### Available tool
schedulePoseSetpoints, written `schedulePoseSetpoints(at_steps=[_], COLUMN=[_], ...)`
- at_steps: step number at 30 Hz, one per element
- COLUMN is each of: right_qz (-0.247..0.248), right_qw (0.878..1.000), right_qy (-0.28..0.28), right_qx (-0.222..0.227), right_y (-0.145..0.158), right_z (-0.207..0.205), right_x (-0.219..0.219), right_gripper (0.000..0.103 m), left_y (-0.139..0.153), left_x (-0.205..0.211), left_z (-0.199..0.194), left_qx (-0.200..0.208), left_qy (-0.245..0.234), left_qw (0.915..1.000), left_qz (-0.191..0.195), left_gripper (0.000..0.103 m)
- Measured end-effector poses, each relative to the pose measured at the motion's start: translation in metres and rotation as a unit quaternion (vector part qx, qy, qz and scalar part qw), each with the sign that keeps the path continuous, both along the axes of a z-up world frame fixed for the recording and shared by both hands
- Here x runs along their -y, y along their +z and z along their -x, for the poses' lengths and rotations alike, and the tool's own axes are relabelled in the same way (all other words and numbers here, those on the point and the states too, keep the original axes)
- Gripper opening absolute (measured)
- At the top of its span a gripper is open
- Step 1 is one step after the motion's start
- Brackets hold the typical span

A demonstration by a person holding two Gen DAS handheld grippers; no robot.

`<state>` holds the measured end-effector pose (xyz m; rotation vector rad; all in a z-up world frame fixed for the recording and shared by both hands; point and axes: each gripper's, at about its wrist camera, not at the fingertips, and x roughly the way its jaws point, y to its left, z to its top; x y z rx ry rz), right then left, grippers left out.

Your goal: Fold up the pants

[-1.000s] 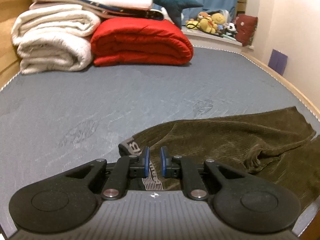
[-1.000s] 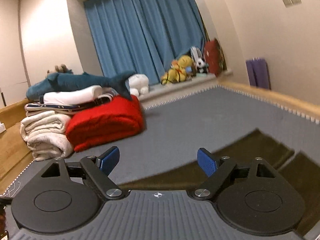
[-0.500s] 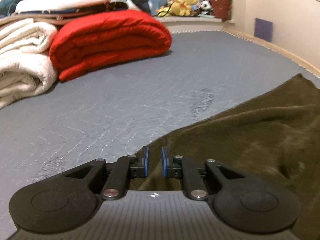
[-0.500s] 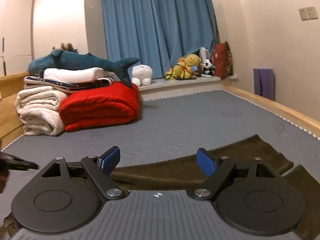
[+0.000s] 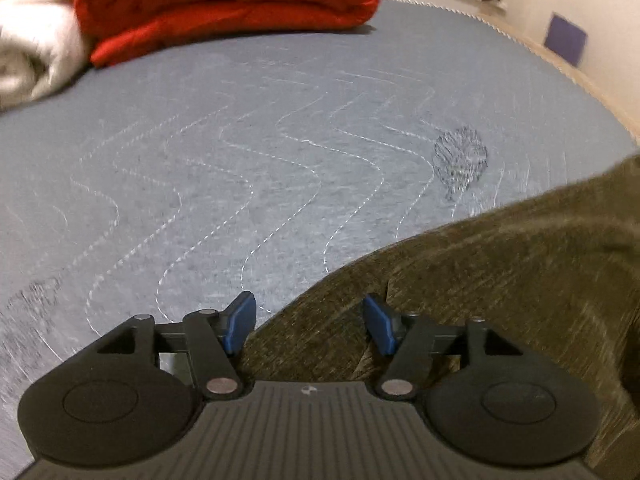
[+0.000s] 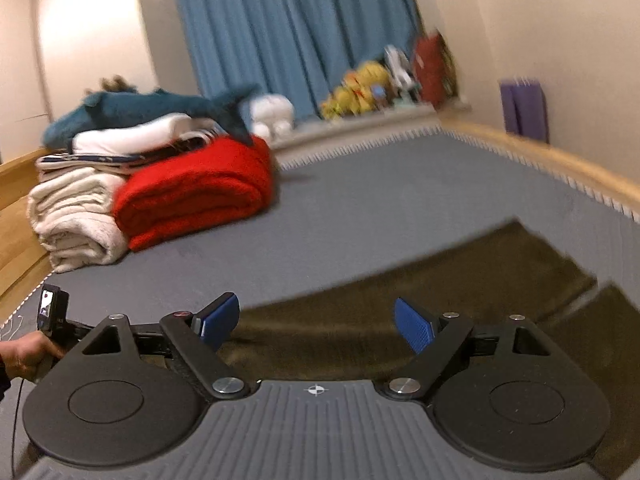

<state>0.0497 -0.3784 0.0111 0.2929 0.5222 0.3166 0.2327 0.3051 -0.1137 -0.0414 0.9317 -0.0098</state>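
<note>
Lying flat on the grey quilted mattress [image 5: 280,152], the olive-brown pants [image 5: 500,280] spread across its near right part, with their edge running from near the left tongs [image 5: 310,322] out toward the far right; in the right wrist view the same pants [image 6: 460,280] stretch as a dark band just beyond the right tongs [image 6: 316,322]; the left tongs are opening, their blue pads apart above the cloth's edge and not pressing on it; the right tongs stand wide apart with nothing gripped, hovering over the fabric; at the near left a hand [image 6: 24,354] holds the other tool's handle; farther off on the left sit a folded red blanket [image 6: 192,196] and cream towels [image 6: 76,220], a blue plush shark [image 6: 140,110] on top; blue curtains [image 6: 292,32] hang at the far wall.
</note>
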Motion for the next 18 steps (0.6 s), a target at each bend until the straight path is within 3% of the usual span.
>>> schedulePoseSetpoints(at_steps=[1, 2, 4, 7, 10, 14, 18], right_qz=[0.001, 0.006, 0.017, -0.019, -0.043, -0.040, -0.068], right_qw=[1.000, 0.998, 0.991, 0.978, 0.971, 0.967, 0.953], right_qy=[-0.011, -0.027, -0.062, -0.087, -0.109, -0.136, -0.172], right_qx=[-0.024, -0.057, -0.121, -0.187, -0.208, -0.213, -0.241], right_y=[-0.004, -0.011, -0.026, -0.046, -0.055, -0.064, -0.081], right_z=[-0.006, -0.014, -0.027, -0.039, -0.041, -0.037, -0.034], right_x=[0.003, 0.006, 0.013, 0.025, 0.032, 0.033, 0.043], right_gripper=[0.087, 0.087, 0.087, 0.087, 0.087, 0.087, 0.087], left_y=[0.001, 0.005, 0.013, 0.035, 0.065, 0.109, 0.120], left_x=[0.001, 0.006, 0.024, 0.045, 0.062, 0.087, 0.115], left_z=[0.002, 0.005, 0.013, 0.034, 0.072, 0.151, 0.240], left_qx=[0.003, 0.006, 0.015, 0.048, 0.098, 0.144, 0.157], left_qy=[-0.008, -0.020, -0.035, -0.038, -0.038, -0.071, -0.133], left_qw=[0.9999, 0.9998, 0.9979, 0.9938, 0.9898, 0.9855, 0.9775], left_qz=[0.007, 0.002, -0.052, -0.093, -0.097, -0.055, -0.044], left_gripper=[0.032, 0.023, 0.015, 0.012, 0.011, 0.010, 0.009])
